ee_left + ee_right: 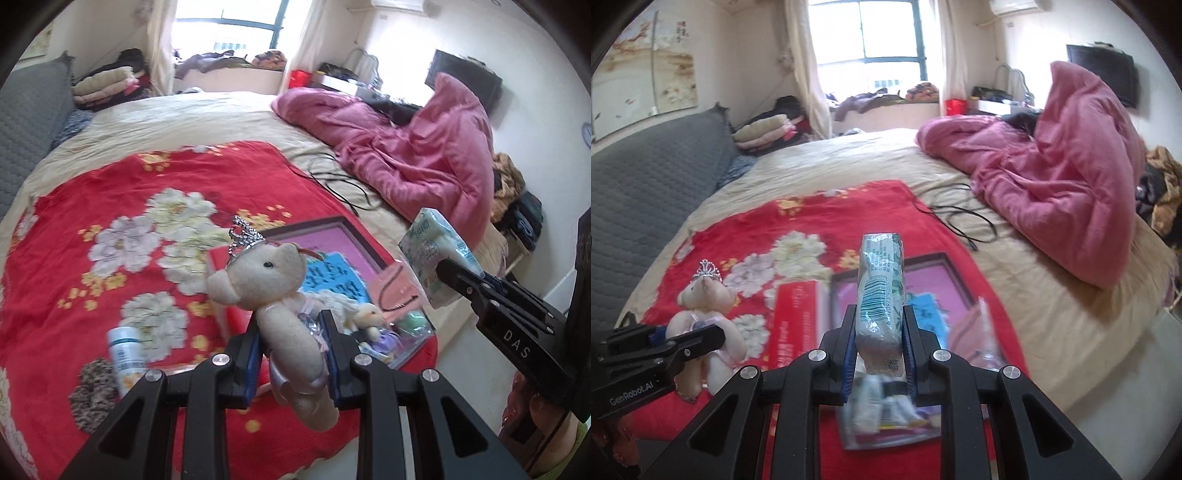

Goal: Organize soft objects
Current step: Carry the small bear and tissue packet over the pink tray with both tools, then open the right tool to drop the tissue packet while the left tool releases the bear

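The left gripper point(293, 354) points down and forward, its blue-padded fingers point(252, 363) closed on the body of a plush bear point(280, 295) held clear of the bed. The right gripper point(880, 354), tilted likewise, clamps a tissue pack point(881, 291) between its pads. At the left view's lower right edge, part of what seems a hand point(532, 413) grips the right tool's handle.

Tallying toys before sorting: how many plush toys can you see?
2. A cream teddy bear with a tiara sits clamped in the left gripper; a small plush lamb lies behind it on the bed. Others may be hidden.
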A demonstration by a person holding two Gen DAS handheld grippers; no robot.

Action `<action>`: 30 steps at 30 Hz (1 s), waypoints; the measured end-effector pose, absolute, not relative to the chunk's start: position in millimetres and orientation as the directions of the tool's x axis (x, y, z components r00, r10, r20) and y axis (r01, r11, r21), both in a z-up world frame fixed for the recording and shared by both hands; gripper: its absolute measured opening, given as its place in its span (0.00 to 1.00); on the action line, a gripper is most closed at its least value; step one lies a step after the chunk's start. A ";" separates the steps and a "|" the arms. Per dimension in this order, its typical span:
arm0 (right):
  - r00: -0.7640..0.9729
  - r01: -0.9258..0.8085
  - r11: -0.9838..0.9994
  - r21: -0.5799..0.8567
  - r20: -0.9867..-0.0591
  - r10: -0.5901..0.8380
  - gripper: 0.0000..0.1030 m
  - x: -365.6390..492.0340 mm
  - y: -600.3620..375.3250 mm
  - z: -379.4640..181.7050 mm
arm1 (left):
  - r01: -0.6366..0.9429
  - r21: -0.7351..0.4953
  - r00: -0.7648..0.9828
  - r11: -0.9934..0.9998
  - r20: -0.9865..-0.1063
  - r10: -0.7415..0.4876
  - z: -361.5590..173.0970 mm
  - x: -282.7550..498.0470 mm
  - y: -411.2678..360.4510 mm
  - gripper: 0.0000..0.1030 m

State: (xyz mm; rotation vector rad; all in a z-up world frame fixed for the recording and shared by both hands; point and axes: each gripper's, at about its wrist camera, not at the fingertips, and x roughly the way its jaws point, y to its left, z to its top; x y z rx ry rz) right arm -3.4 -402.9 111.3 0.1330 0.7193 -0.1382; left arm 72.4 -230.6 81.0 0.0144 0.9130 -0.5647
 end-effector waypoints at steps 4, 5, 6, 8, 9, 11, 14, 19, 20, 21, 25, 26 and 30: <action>0.731 0.195 0.978 0.079 -0.677 -0.092 0.22 -7.2 -423.1 100.5 | 0.504 -0.222 0.445 0.835 -0.761 -0.471 67.6 72.6 -257.8 0.28; 0.725 0.202 0.976 0.081 -0.683 -0.093 0.22 -6.4 -427.4 95.8 | 0.514 -0.221 0.436 0.829 -0.765 -0.474 62.7 73.8 -266.1 0.28; 0.719 0.207 0.975 0.085 -0.689 -0.092 0.22 -6.6 -432.7 91.1 | 0.520 -0.215 0.430 0.826 -0.770 -0.471 58.1 74.9 -272.8 0.28; 0.708 0.217 0.972 0.091 -0.700 -0.093 0.22 -6.1 -439.0 82.7 | 0.532 -0.221 0.409 0.817 -0.778 -0.477 49.7 76.7 -283.4 0.28; 0.701 0.221 0.971 0.096 -0.707 -0.089 0.22 -6.2 -443.1 77.6 | 0.539 -0.224 0.395 0.812 -0.784 -0.478 44.5 77.5 -289.2 0.28; 0.691 0.226 0.969 0.099 -0.717 -0.088 0.22 -5.5 -449.4 67.9 | 0.546 -0.232 0.376 0.805 -0.791 -0.483 36.6 78.4 -297.1 0.28; 0.672 0.229 0.968 0.105 -0.737 -0.079 0.22 -3.1 -455.4 54.2 | 0.553 -0.244 0.350 0.797 -0.800 -0.488 24.4 82.4 -309.2 0.28; 0.640 0.224 0.969 0.103 -0.766 -0.067 0.22 2.9 -459.5 37.2 | 0.571 -0.258 0.295 0.780 -0.822 -0.488 3.4 86.4 -325.5 0.28; 0.633 0.223 0.969 0.108 -0.772 -0.060 0.22 5.2 -461.3 33.2 | 0.573 -0.263 0.284 0.776 -0.825 -0.489 0.3 87.4 -328.2 0.28; 0.628 0.223 0.969 0.109 -0.776 -0.058 0.22 6.5 -462.1 30.8 | 0.575 -0.272 0.270 0.772 -0.827 -0.493 -3.0 88.5 -330.4 0.29; 0.610 0.220 0.969 0.107 -0.791 -0.051 0.22 12.7 -464.3 21.7 | 0.587 -0.271 0.250 0.763 -0.835 -0.490 -11.7 91.2 -339.4 0.29; 0.606 0.221 0.969 0.110 -0.794 -0.048 0.22 14.4 -465.5 19.0 | 0.586 -0.276 0.243 0.762 -0.837 -0.490 -13.6 92.4 -340.9 0.29; 0.590 0.231 0.966 0.114 -0.806 -0.046 0.22 20.7 -470.3 11.1 | 0.591 -0.281 0.224 0.756 -0.844 -0.488 -19.3 94.9 -346.6 0.29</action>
